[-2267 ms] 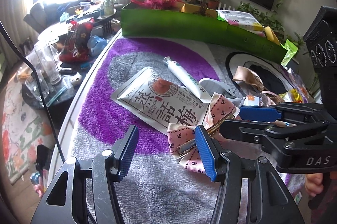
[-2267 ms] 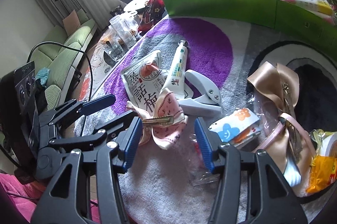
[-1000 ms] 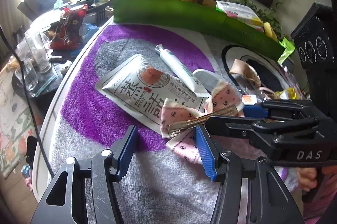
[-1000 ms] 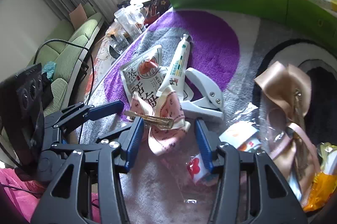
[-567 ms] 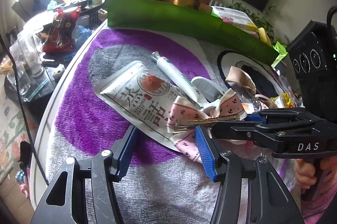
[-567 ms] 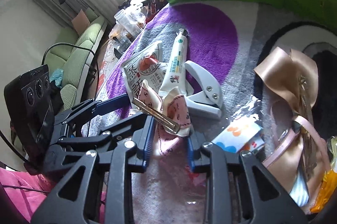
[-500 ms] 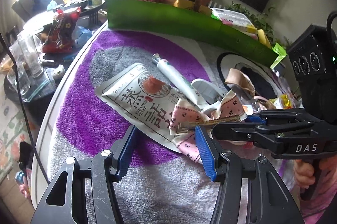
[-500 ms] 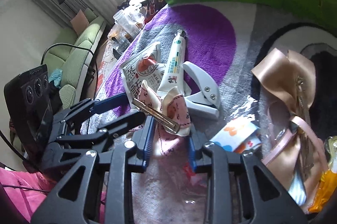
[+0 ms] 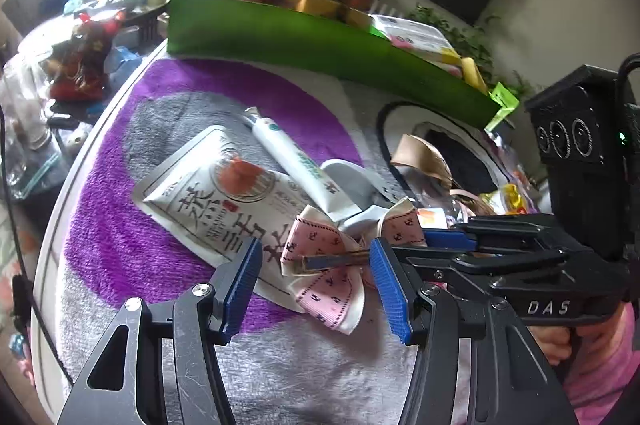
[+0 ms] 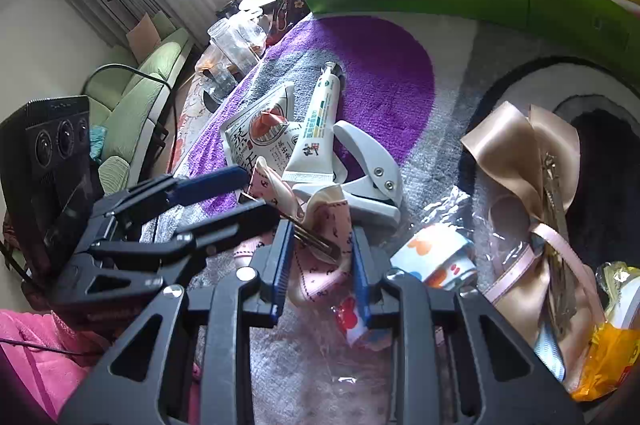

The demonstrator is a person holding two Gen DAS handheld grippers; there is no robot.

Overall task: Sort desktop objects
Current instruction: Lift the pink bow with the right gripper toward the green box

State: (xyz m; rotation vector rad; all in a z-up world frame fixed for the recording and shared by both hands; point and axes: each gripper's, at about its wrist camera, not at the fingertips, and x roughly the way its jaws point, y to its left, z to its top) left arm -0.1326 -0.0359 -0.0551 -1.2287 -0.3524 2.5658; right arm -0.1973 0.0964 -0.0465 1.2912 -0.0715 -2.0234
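Blue ribbed pads line my right gripper (image 10: 320,261), whose jaws are closing around the pink ribbon bow (image 10: 320,225) and its flat metal clip; I cannot tell whether the pads press it yet. My left gripper (image 9: 316,277) stands released, jaws wide, the bow (image 9: 332,265) between them untouched. "DAS" is printed on the right gripper's black body. Behind the bow, on the fluffy purple-and-grey rug (image 9: 100,225), lie a glossy snack pouch (image 9: 216,193) with large Chinese characters, a white tube (image 9: 292,161) and a white plastic hole punch (image 10: 368,177). Farther back runs a smooth green box (image 9: 300,45).
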